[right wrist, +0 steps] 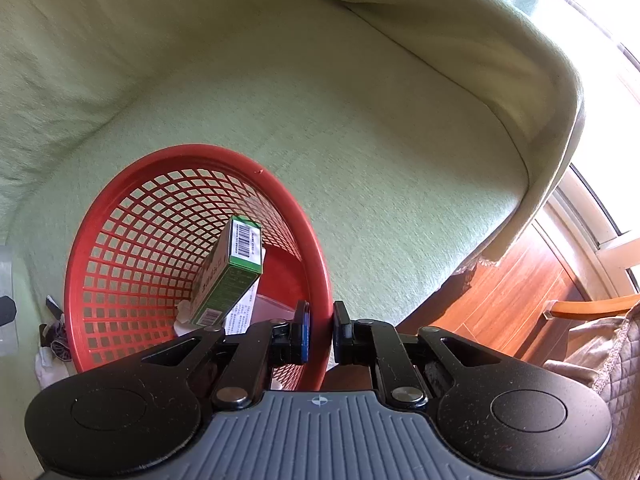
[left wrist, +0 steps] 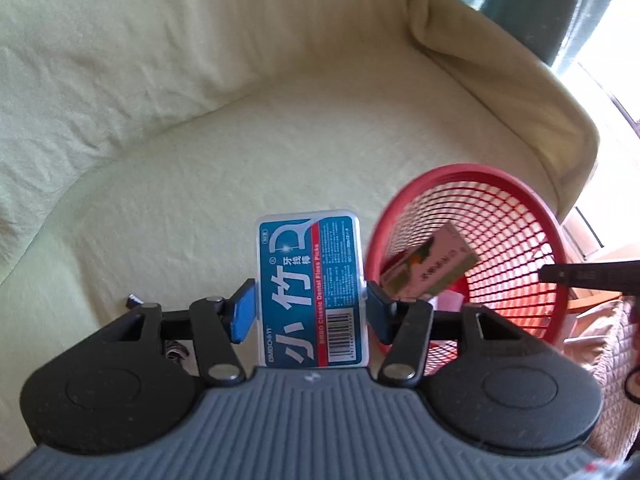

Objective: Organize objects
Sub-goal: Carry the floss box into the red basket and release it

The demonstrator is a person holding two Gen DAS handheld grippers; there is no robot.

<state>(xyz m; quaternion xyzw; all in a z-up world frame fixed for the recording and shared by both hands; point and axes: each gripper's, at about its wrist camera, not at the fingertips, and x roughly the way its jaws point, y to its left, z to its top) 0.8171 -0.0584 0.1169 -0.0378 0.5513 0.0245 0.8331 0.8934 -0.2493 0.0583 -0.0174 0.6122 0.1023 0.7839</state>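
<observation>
While the red mesh basket [right wrist: 120, 248] sits on the pale green sofa [right wrist: 360, 140], both grippers are busy at it. The right gripper [right wrist: 320, 332] is pinched tight on the basket's near rim, one pad inside the wall and the other outside. Inside the basket a green carton [right wrist: 228, 276] leans tilted against the mesh, its barcoded end pointing up, with white papers and a clear packet lying under it on the basket floor.

The left gripper [left wrist: 311, 308] holds a blue-labelled box of dental floss picks [left wrist: 311, 280] clear above the sofa seat, just left of the basket as that camera sees it; its blue pads [left wrist: 244, 312] press on the box's two long sides, about half spread, and the box stands upright between them, label facing the camera. Beyond the basket's far side the sofa arm curves round, and past it there is wooden floor [right wrist: 500, 300] and a bright window.
</observation>
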